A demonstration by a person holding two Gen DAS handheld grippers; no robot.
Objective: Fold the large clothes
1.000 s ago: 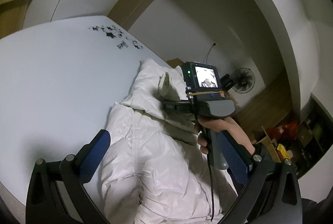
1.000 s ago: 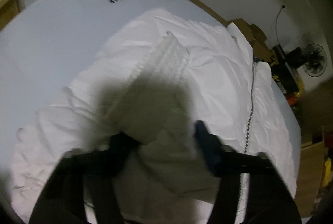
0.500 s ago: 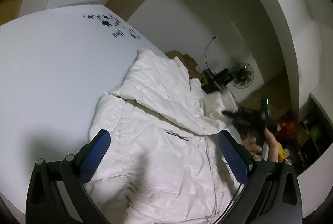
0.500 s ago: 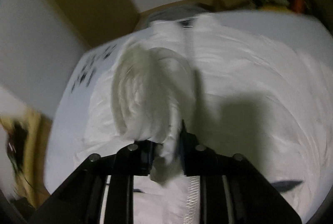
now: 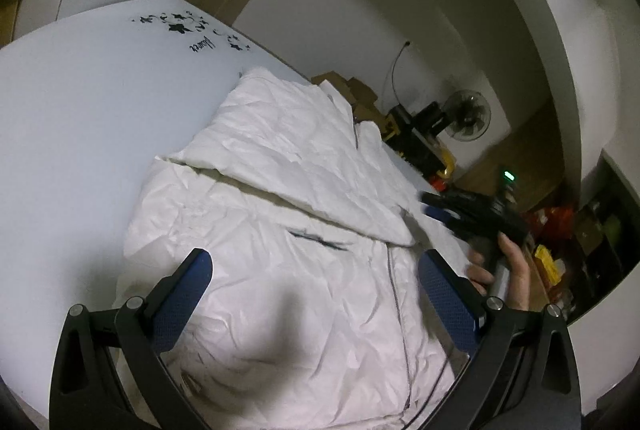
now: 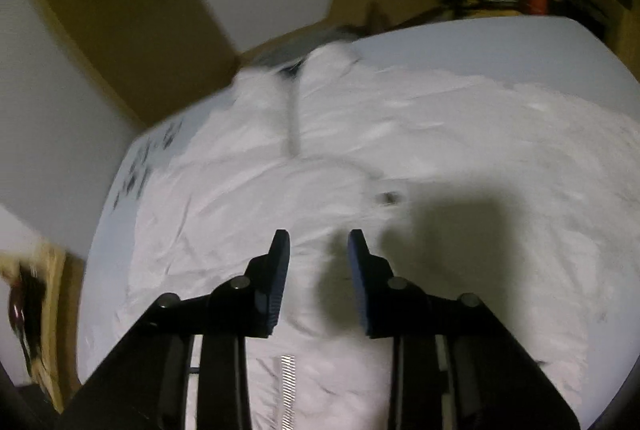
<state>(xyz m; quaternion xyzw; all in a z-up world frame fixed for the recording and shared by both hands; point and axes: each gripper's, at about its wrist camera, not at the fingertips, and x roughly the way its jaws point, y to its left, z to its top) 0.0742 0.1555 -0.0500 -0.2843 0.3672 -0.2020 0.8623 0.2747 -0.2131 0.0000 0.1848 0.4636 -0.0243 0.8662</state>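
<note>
Left wrist view: the white puffy jacket [image 5: 280,230] lies spread on the white counter [image 5: 80,134], zipper running down the front, and one sleeve [image 5: 304,166] is already laid diagonally across the chest. The left gripper [image 5: 316,288] hovers over the lower half with its fingers wide apart and nothing between them. Off to the side, at the jacket's edge, the person's hand [image 5: 506,270] holds the right gripper [image 5: 434,206], blurry here.

Right wrist view: pretty smeared, but the right gripper [image 6: 318,250] points down at the jacket [image 6: 440,158] with a narrow gap between its fingers. They're closing, and no fabric looks caught in there.

Handling guess: it looks light, soft and puffy, and probably a bit slick, so a fold will likely spring back or slide. Best bet is pinching a firm edge such as the hem, the cuff or the zipper seam, not the padded middle.
</note>
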